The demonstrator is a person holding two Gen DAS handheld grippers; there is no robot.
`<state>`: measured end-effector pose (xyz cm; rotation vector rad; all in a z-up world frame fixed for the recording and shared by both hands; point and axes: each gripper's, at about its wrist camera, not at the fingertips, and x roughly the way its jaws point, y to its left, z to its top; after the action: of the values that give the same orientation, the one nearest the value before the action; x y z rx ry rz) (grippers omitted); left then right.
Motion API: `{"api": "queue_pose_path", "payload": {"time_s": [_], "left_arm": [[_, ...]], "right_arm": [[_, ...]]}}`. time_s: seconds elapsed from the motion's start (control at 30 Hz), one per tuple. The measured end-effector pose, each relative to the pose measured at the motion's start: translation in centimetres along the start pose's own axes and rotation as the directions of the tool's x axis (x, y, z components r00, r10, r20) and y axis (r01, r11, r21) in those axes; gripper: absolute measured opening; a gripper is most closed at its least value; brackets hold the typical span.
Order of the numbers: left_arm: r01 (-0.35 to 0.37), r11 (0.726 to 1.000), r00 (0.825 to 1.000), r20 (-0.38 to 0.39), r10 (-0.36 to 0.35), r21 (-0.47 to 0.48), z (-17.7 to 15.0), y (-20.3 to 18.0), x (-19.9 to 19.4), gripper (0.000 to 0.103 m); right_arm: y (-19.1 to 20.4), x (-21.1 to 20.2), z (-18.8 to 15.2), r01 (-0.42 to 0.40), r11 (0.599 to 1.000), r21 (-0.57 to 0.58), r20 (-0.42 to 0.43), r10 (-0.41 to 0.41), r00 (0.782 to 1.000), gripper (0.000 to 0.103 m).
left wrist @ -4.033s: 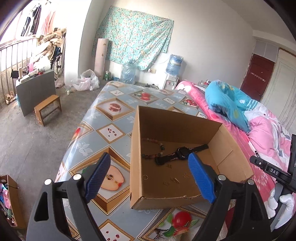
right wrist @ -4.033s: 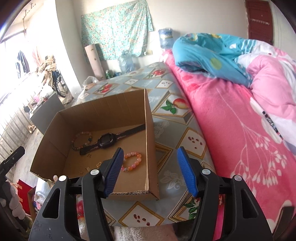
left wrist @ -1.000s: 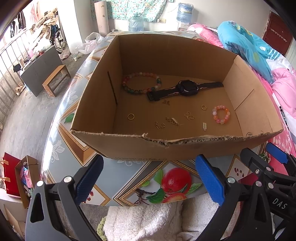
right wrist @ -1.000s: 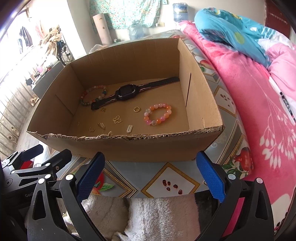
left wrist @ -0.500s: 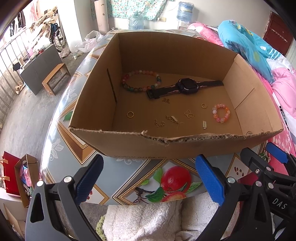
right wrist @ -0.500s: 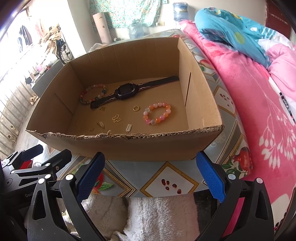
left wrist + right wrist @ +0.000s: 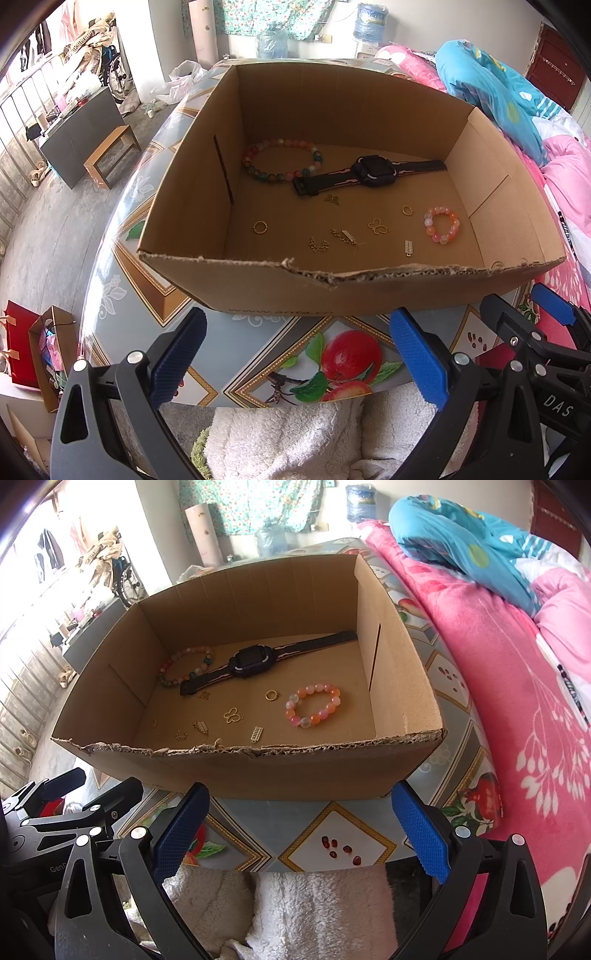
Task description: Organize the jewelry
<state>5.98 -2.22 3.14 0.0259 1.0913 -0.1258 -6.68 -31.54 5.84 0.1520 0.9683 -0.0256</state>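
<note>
An open cardboard box (image 7: pixel 332 291) (image 7: pixel 258 771) sits on the patterned table. Inside lie a black watch (image 7: pixel 373 171) (image 7: pixel 255 661), a multicolour bead bracelet (image 7: pixel 282 160) (image 7: pixel 184 664), a pink-orange bead bracelet (image 7: pixel 441 225) (image 7: pixel 314 705), and several small gold rings and charms (image 7: pixel 343 234) (image 7: pixel 232 714). My left gripper (image 7: pixel 295 354) is open and empty, held in front of the box's near wall. My right gripper (image 7: pixel 299 823) is open and empty, also before the near wall.
The table (image 7: pixel 122 236) (image 7: pixel 454 709) has a fruit-print cover. A pink bed with a blue blanket (image 7: pixel 517 646) lies on the right. A white fleece (image 7: pixel 288 439) is under the grippers. Paper bags (image 7: pixel 33 347) stand on the floor at left.
Both grippers pulled back from above the box to in front of its near wall 4 s ago. In the last second the views barely shift, and both stay open.
</note>
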Motion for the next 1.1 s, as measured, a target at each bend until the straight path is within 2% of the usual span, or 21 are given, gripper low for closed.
{"api": "queue_pose_path", "payload": {"time_s": [1.1], "left_arm": [[0.002, 1.0, 1.0, -0.005, -0.002, -0.002, -0.08, 0.0, -0.1, 0.097]], "right_arm": [[-0.23, -0.35, 0.14, 0.004, 1.0, 0.001, -0.004, -0.004, 1.0, 0.095]]}}
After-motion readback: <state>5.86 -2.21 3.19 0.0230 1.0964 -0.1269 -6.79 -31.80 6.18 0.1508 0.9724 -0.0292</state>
